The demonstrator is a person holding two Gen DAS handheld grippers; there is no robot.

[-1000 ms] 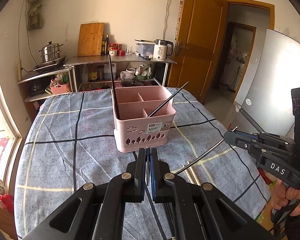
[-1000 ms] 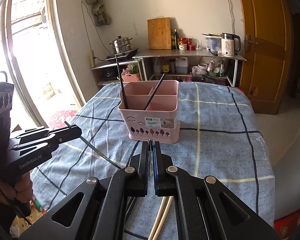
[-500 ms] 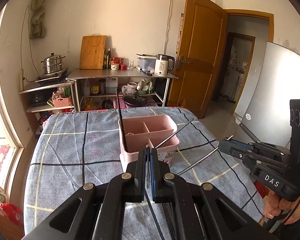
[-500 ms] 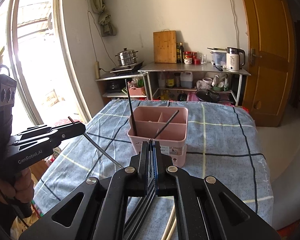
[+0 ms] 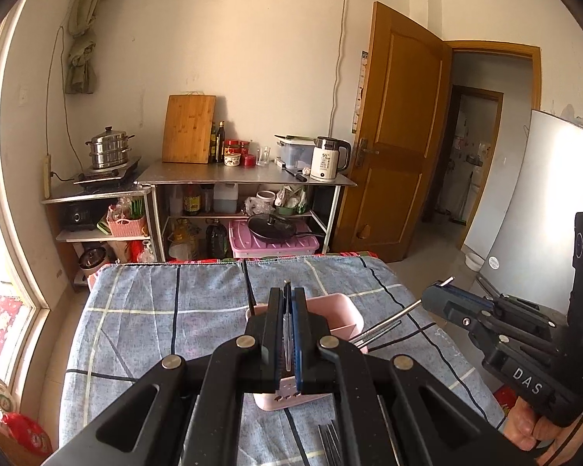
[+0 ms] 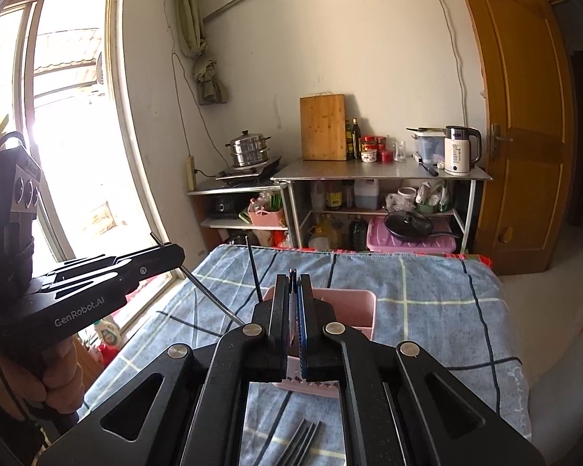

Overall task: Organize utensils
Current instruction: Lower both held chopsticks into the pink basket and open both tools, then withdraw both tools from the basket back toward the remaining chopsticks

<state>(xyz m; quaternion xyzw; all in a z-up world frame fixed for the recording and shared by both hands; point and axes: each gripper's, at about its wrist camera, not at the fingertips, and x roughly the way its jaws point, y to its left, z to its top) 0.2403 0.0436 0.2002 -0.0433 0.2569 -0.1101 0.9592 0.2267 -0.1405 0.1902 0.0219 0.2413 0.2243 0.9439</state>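
A pink utensil basket (image 5: 346,312) (image 6: 353,310) stands on the blue checked tablecloth (image 5: 155,322) (image 6: 439,303), partly hidden behind my fingers. A black chopstick (image 5: 248,287) (image 6: 254,272) stands upright in it. My left gripper (image 5: 288,310) is shut on a thin metal chopstick (image 6: 210,295), seen from the side in the right wrist view (image 6: 175,254). My right gripper (image 6: 294,310) is shut on a metal chopstick (image 5: 392,320), seen from the side in the left wrist view (image 5: 433,301). Both are raised above the table near the basket.
Several black chopsticks (image 5: 330,442) (image 6: 299,442) lie on the cloth in front of the basket. Behind the table stand a metal shelf (image 5: 248,174) with a kettle (image 5: 326,159), a cutting board (image 5: 188,128) and a steamer pot (image 5: 109,147). A wooden door (image 5: 392,132) is on the right.
Both grippers have risen and tilted up, each with its chopstick. The basket has dropped low in both views, behind the fingers.
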